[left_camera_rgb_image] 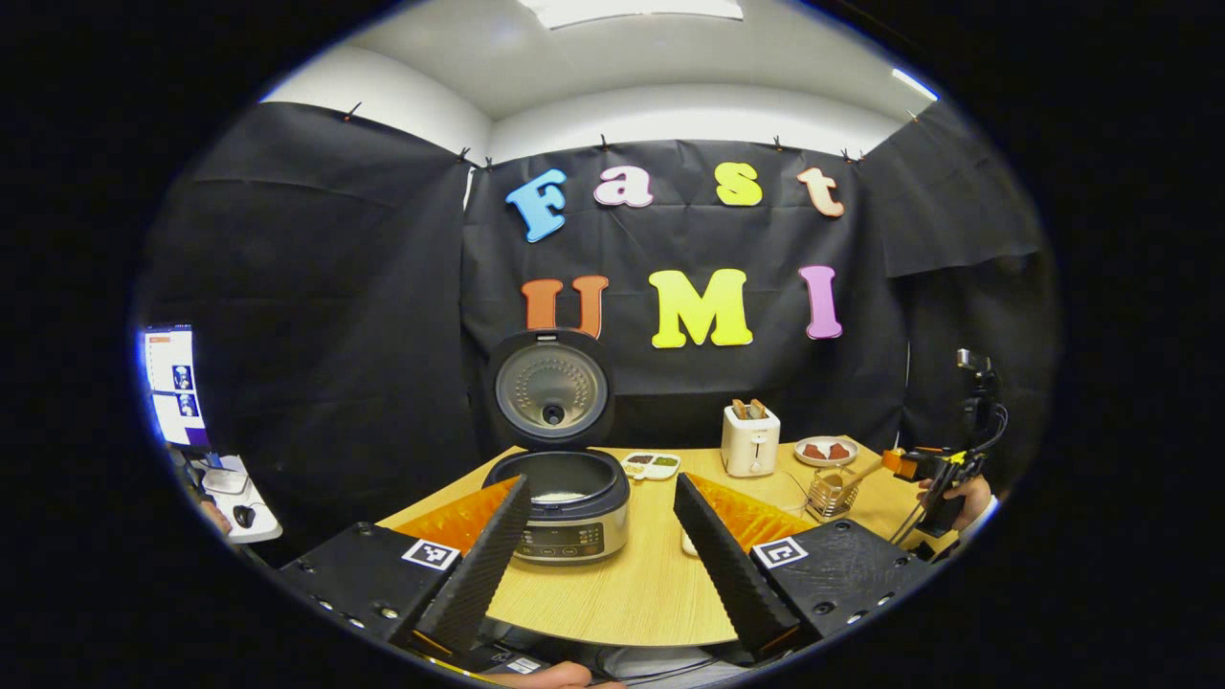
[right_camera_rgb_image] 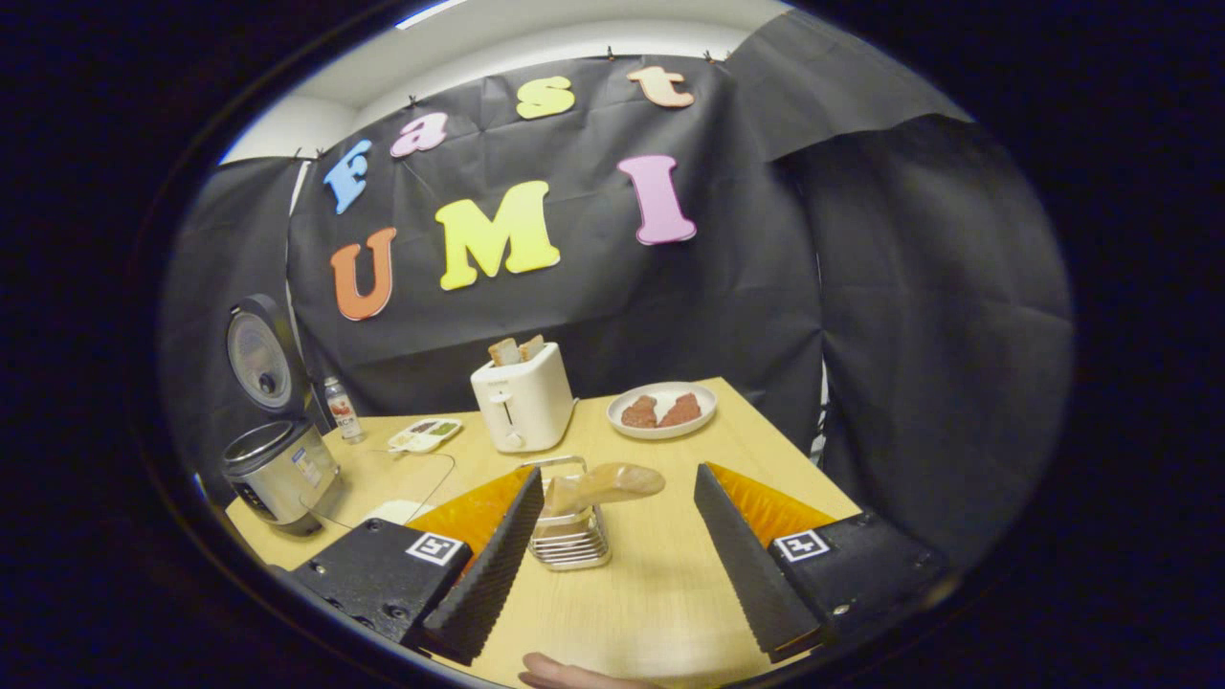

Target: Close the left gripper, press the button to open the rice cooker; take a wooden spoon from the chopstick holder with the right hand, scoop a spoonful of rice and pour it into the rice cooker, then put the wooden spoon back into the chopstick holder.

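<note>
Rice cooker [left_camera_rgb_image: 567, 507] sits at worktop [left_camera_rgb_image: 651, 584] centre-left, lid up, inner pot showing a pale patch, prob. rice; front panel partly hidden by left tool [left_camera_rgb_image: 601, 545], its fingers wide apart, empty. Further right, wire chopstick holder [right_camera_rgb_image: 571, 536] w/ wooden spoon [right_camera_rgb_image: 603, 485] leaning in it, bowl up, handle end hidden. Right tool [right_camera_rgb_image: 617, 555] fingers also apart, either side of holder, not touching.

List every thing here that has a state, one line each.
rice cooker: lid up, pot open
wooden spoon: standing in the chopstick holder, not gripped
toaster: bread slices sticking out of the slots
plate: holding two brownish pieces
left gripper: open, holding nothing
right gripper: open, holding nothing
</note>
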Demonstrator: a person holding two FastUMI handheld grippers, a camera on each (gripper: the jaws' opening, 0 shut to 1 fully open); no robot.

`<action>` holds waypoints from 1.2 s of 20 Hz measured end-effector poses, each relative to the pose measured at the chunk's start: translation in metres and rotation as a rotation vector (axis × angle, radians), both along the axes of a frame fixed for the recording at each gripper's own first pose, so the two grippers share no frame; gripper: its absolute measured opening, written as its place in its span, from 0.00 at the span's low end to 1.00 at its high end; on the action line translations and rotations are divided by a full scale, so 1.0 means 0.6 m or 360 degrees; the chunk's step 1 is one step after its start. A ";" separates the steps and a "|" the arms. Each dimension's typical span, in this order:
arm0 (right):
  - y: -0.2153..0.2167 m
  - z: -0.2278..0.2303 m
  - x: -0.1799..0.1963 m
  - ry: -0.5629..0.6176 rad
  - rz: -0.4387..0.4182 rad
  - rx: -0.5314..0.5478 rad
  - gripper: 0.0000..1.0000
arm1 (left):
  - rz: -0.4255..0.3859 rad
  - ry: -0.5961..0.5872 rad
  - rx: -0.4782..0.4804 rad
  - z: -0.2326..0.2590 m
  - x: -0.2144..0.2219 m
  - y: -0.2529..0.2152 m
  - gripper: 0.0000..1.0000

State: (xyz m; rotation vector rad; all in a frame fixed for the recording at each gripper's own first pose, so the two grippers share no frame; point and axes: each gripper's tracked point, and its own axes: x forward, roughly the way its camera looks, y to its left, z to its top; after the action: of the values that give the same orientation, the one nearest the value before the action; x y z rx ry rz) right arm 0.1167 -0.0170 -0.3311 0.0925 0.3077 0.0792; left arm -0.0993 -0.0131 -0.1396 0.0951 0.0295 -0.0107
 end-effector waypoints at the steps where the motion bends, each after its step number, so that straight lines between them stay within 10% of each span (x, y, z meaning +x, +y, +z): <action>1: 0.003 -0.013 0.007 0.0007 -0.0004 0.0001 1.00 | 0.0009 -0.0015 0.0019 0.000 -0.008 -0.001 0.96; 10: 0.045 -0.063 0.086 -0.0091 -0.0013 0.0140 0.98 | -0.0072 -0.0007 0.0006 -0.021 -0.050 -0.026 0.95; 17: 0.076 -0.077 0.109 -0.0062 -0.0015 0.0082 0.35 | -0.0087 0.0032 -0.0026 -0.054 -0.051 -0.021 0.95; 24: 0.113 -0.013 0.121 -0.0170 0.0083 -0.0169 0.14 | -0.0065 0.0056 -0.0042 -0.064 -0.052 0.009 0.95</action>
State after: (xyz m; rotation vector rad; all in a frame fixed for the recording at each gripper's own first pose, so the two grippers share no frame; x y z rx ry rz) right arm 0.1891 0.0511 -0.3389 -0.0248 0.2072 0.1190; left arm -0.1307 -0.0075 -0.1780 0.0692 0.0626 -0.0532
